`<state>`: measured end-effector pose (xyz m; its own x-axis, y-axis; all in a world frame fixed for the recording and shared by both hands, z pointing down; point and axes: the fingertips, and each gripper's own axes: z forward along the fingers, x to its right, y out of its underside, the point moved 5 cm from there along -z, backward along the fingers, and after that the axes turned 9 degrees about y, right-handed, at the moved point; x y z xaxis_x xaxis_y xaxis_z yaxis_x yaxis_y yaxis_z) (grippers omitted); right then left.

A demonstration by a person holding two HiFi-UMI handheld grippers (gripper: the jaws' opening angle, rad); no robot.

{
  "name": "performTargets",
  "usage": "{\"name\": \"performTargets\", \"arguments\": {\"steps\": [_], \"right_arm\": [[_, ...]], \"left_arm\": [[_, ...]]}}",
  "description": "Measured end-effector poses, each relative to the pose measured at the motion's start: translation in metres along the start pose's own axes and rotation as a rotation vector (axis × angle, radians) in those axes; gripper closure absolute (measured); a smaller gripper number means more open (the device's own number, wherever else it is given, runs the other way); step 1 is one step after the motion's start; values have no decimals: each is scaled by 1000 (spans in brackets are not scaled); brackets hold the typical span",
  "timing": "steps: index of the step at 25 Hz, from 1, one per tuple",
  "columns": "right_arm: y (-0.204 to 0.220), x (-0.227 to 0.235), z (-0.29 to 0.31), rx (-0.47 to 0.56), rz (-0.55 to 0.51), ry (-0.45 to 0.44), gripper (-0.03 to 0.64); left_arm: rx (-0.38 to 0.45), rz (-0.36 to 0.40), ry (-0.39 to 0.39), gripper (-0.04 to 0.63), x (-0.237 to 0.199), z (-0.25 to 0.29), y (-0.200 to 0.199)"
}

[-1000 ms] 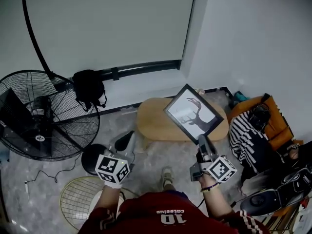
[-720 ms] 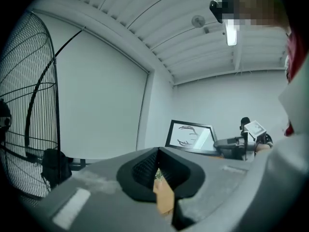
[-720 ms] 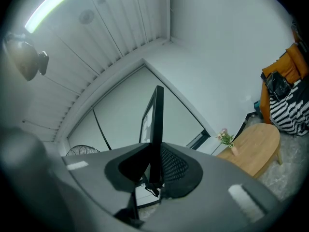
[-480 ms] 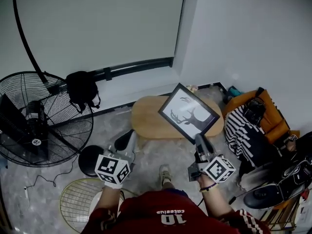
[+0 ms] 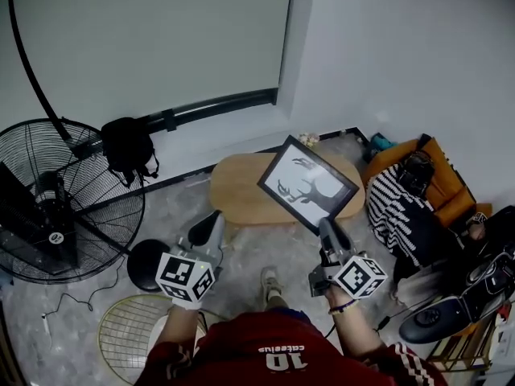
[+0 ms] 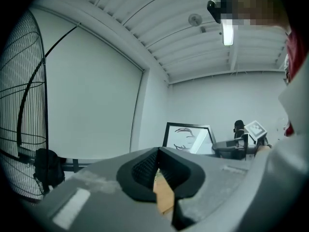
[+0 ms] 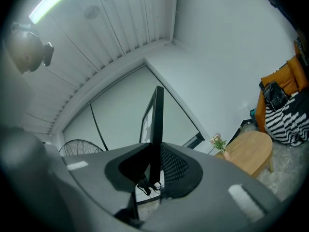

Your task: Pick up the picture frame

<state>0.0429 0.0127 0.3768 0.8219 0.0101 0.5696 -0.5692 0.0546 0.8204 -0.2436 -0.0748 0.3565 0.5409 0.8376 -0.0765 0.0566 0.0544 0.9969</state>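
Above the oval wooden table [image 5: 233, 193], the picture frame [image 5: 308, 185] hangs in the air, tilted, with its front side facing up. The drawing in it seems to be a deer, but it is small in the head view. The right gripper [image 5: 326, 227] grasps the frame at its near corner, and in the right gripper view the thin black edge stands clamped between the two pads. The left gripper [image 5: 211, 222] is near the table's left end, apart from the frame. Its jaws are pressed together with nothing between them. A big fan [image 5: 56, 203] stands on the floor at the left.
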Motion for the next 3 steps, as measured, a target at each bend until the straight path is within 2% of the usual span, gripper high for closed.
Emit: {"name": "performTargets", "arguments": {"steps": [3], "right_arm": [[-9, 1, 10, -10, -10, 5, 549]], "left_arm": [[-5, -5, 4, 597, -4, 12, -6]]}}
